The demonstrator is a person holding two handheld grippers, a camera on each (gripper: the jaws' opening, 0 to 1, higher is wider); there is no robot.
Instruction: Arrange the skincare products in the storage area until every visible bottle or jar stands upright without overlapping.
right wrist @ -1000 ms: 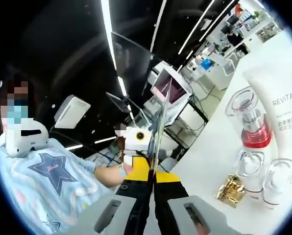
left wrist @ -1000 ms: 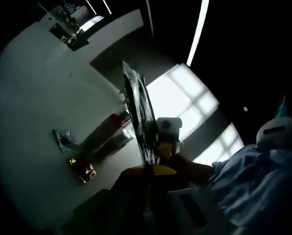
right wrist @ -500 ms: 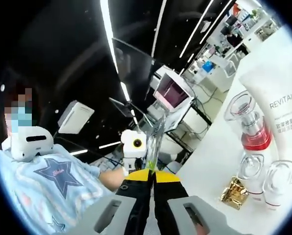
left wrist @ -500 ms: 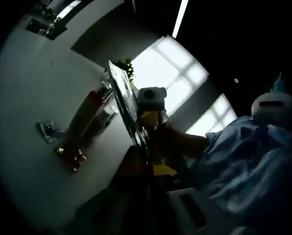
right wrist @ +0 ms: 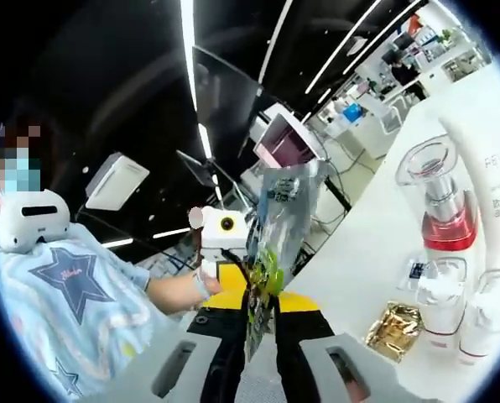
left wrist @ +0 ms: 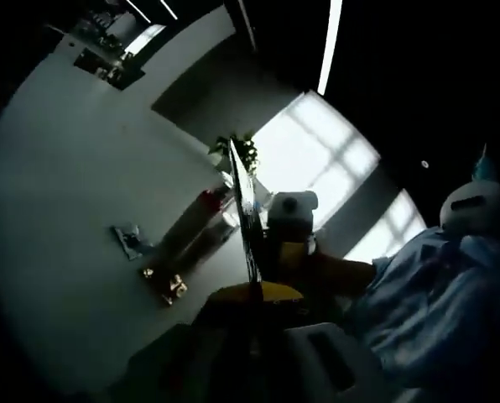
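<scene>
A thin foil sachet [right wrist: 277, 222] is pinched edge-on between both grippers — the right gripper [right wrist: 260, 312] clamps its lower end, the left gripper [left wrist: 252, 290] grips it too. Beyond, on the white table [right wrist: 376, 252], stand a red-banded bottle [right wrist: 437, 201], a white tube [right wrist: 493, 151], two small jars [right wrist: 441, 298] and a gold packet [right wrist: 393, 323].
</scene>
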